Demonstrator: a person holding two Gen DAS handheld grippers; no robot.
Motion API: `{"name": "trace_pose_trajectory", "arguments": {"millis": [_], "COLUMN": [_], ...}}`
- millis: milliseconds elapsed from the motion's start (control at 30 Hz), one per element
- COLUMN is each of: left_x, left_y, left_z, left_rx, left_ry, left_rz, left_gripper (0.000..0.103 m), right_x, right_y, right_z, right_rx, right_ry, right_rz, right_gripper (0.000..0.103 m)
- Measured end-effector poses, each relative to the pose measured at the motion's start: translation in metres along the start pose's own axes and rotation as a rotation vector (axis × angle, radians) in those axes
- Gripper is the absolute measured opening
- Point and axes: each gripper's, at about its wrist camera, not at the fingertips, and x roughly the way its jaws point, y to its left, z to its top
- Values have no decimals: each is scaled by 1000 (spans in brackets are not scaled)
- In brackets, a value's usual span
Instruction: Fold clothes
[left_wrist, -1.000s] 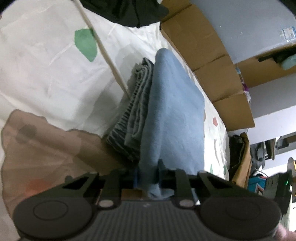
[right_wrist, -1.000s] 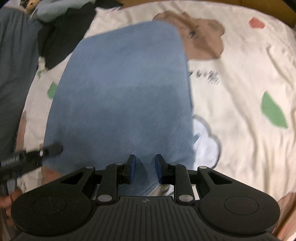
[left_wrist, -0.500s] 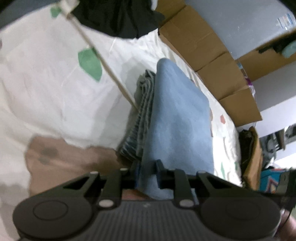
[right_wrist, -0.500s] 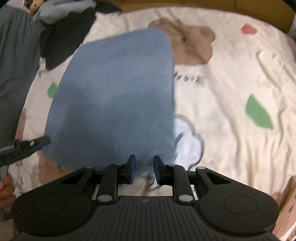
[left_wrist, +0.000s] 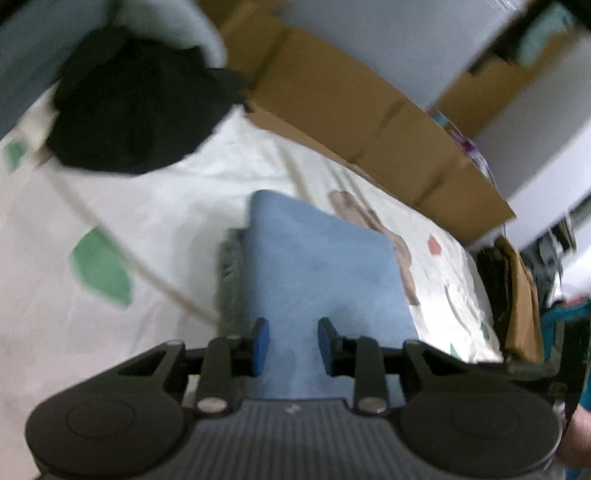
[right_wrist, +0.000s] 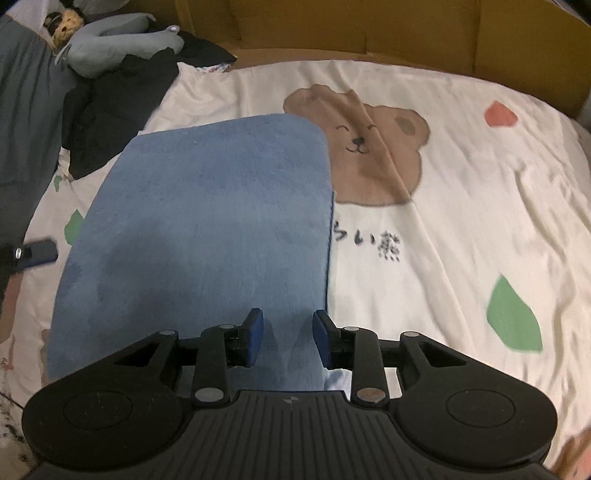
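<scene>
both the left hand-held gripper (left_wrist: 290, 341) and the right hand-held gripper (right_wrist: 288, 334) had just been opening (nothing pinched) above the folded blue garment (right_wrist: 207, 229).

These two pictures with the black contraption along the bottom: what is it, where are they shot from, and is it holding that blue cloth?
No robot here: a person carries a hand-held left gripper and right gripper, each with a camera looking out along its jaws. Both views look down on a bear-print bedsheet. A folded blue garment lies on folded grey clothes, with dark clothes piled further off. Both pairs of jaws have just been opening and now stand apart over the blue garment, pressing on nothing; it has been let go.
</scene>
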Motion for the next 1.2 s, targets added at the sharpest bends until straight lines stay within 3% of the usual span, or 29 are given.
{"name": "trace_pose_trajectory", "arguments": {"millis": [200, 433, 500, 567, 600, 900, 1033, 1200], "left_x": [36, 56, 58, 60, 60, 54, 51, 65], "left_y": [-16, -17, -15, -10, -7, -3, -9, -18], "left_z": [18, 17, 13, 10, 9, 16, 32, 55], "left_rx": [116, 199, 215, 217, 212, 178, 190, 245], "left_ry": [48, 89, 95, 101, 103, 107, 56, 16], "left_rz": [-32, 47, 70, 104, 121, 107, 95, 91], "left_gripper": [31, 29, 25, 7, 3, 3, 24, 25], "right_x": [20, 43, 49, 56, 58, 85, 82, 73], "right_y": [5, 8, 10, 13, 15, 30, 31, 24], "right_z": [19, 46, 54, 64, 70, 114, 114, 115], "right_rx": [-62, -100, -107, -120, -127, -159, -164, -124], "right_ry": [-22, -50, -61, -77, -86, -95, -109, -145], "right_rz": [-5, -13, -15, -15, -15, -25, -26, -18], "right_gripper": [37, 36, 36, 36, 36, 36, 37, 36]}}
